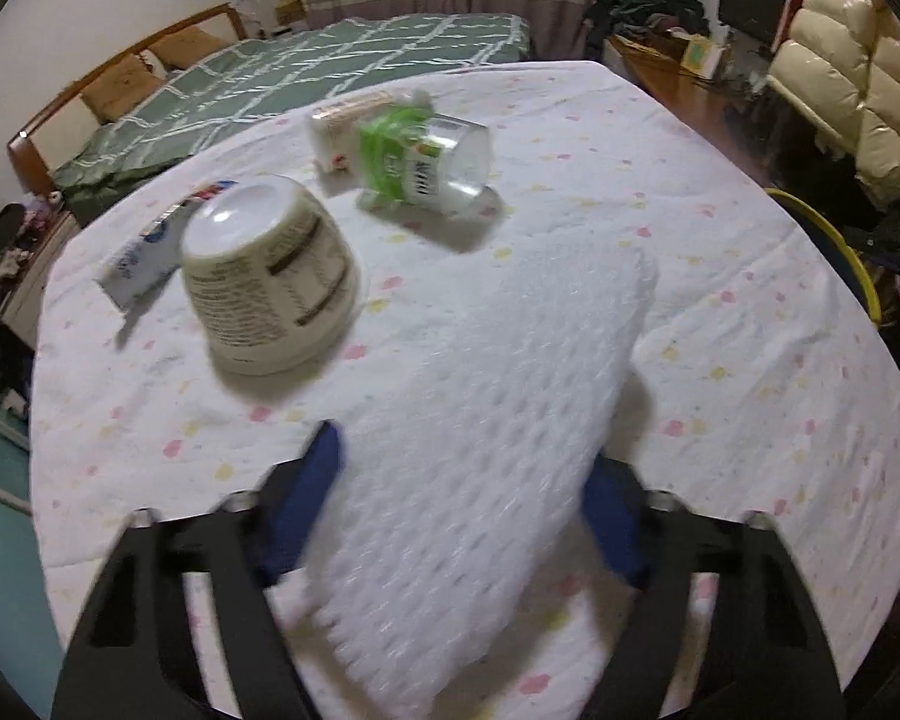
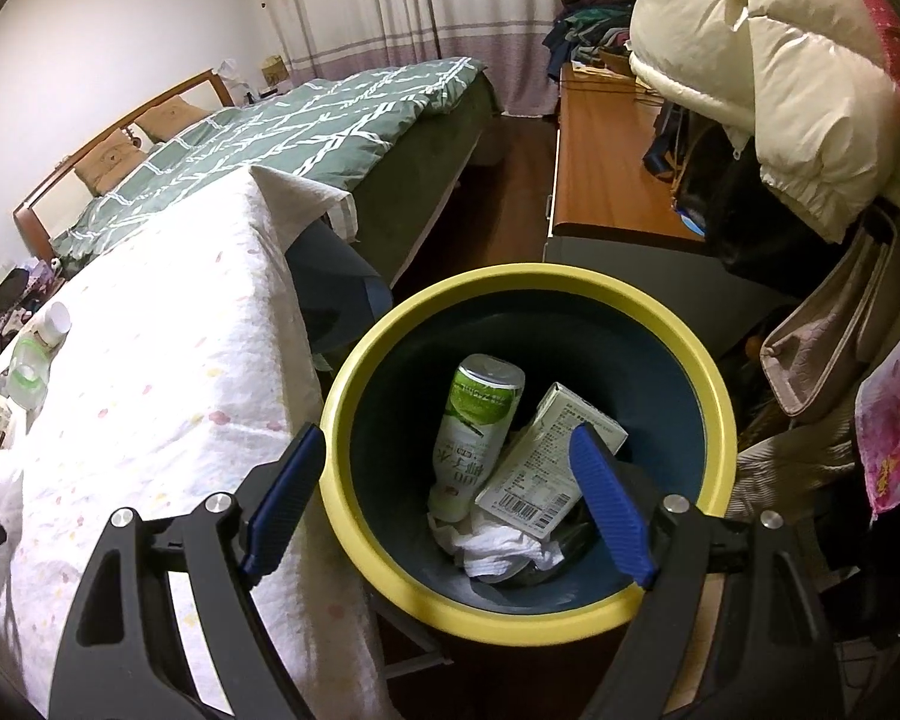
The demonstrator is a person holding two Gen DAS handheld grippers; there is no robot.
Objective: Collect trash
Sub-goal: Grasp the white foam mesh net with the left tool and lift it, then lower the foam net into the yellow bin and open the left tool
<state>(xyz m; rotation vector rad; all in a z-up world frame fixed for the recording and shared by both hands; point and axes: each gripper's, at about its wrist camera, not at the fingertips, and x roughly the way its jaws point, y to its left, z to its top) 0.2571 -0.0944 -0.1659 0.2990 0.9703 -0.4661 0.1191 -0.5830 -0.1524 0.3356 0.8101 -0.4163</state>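
Pinching a white foam net [image 1: 510, 390] in the left gripper [image 1: 465, 456], jaws drawn in to a middling gap, both blue pads [image 1: 324, 480] against its sides, low over the flowered tablecloth [image 1: 720, 330]. Looks soft and springy, so liable to squash, fold and slide out of a light squeeze on the way over. Blurred at the near end too, so hard to judge how deep the hold goes.

Hovering with the right gripper [image 2: 447, 438] over the yellow-rimmed bin [image 2: 510, 279], jaws wide, nothing between them. Sits just beside the table edge, that bin, so a short carry, yet easy to clip the rim or drop the net onto the floor beside it.

Inside the bin: a green-and-white bottle [image 2: 480, 420] leaning head up, a pale carton [image 2: 546, 462] with a barcode propped beside it, crumpled white tissue [image 2: 498, 546] underneath. Plenty of room left.

On the table: an upturned cream tub [image 1: 270, 276], mouth down, contents impossible to tell; a clear jar [image 1: 420, 162] with a green label on its side, seemingly empty; a blue-and-white carton [image 1: 144, 252] lying behind the tub; a white tube [image 1: 342, 126] behind the jar. Near enough, tub and jar, to get knocked or sent rolling by a careless swing
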